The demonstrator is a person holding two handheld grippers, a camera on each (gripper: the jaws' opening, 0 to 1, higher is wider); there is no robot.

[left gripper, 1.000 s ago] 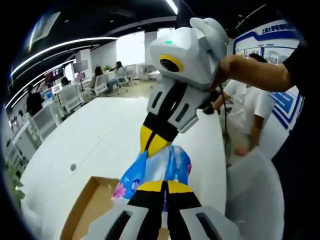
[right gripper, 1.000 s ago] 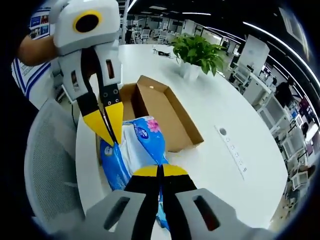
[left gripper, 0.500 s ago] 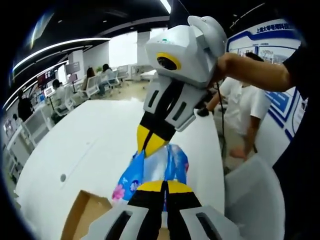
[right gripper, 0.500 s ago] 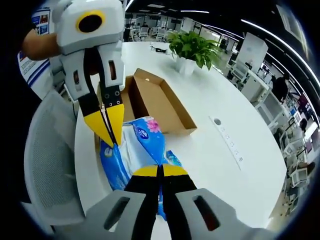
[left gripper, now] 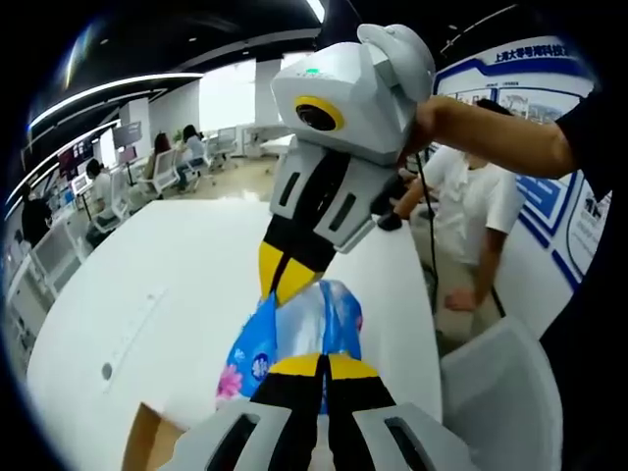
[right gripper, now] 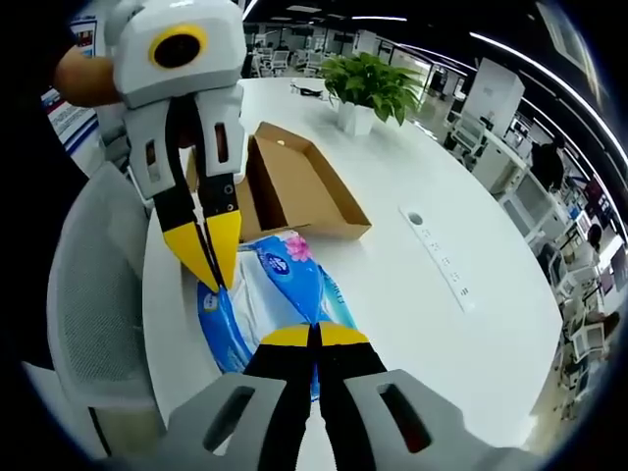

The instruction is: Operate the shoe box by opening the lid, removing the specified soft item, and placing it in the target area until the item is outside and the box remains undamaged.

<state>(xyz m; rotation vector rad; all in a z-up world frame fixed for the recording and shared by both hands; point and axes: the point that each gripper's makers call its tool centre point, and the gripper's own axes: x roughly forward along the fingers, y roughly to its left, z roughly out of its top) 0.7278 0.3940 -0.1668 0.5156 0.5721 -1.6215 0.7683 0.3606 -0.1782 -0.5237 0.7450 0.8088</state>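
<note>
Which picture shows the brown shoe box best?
The right gripper view. There the open cardboard shoe box lies on the white table beyond the blue tissue pack, with its walls and inside showing. The left gripper view catches just one brown corner at the bottom edge.

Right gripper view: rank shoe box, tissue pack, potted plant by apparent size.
1. Shoe box, largest as seen.
2. Tissue pack, close behind; it sits nearer the camera, so this order is unsure.
3. Potted plant, smallest, but farthest away.
</note>
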